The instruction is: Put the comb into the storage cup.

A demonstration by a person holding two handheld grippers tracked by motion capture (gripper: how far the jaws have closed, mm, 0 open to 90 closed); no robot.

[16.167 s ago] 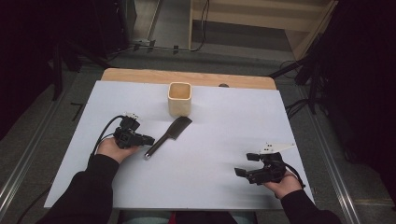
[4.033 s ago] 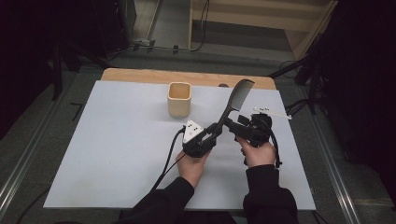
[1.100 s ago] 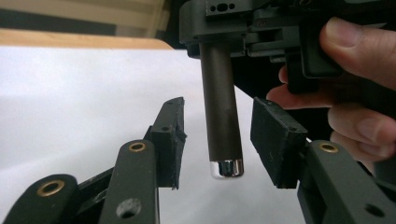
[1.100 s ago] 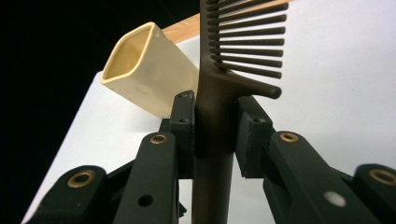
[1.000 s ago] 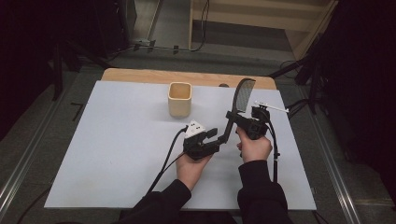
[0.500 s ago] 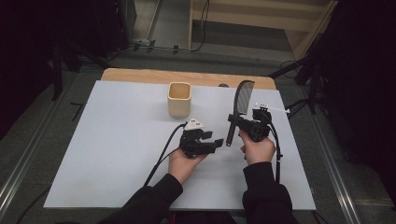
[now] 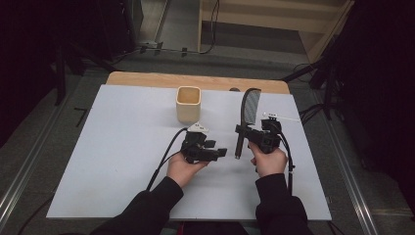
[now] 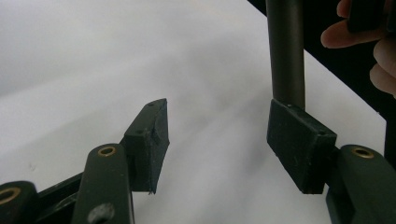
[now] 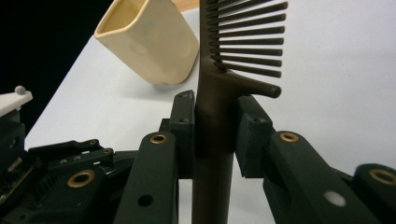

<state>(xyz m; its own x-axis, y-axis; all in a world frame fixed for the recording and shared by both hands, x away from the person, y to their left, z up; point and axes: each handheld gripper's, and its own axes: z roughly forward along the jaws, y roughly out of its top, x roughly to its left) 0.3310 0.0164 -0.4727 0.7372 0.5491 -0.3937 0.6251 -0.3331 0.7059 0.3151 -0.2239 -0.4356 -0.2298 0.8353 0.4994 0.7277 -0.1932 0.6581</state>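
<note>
The right gripper [image 7: 243, 131] clamps the dark plastic comb [image 7: 247, 117] upright by its handle above the white table [image 7: 112, 147]; the left gripper [image 7: 221, 152], jaws just opened and empty, sits beside the handle.

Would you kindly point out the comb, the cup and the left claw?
comb [image 7: 250, 105]: high view, on its toothed head.
cup [image 7: 188, 108]: high view, on its front wall.
left claw [image 7: 219, 153]: high view, between its open tips.

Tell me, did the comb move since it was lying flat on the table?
Yes. The comb has gone from lying left of and below the cup to upright on the cup's right, held by the right gripper.
</note>
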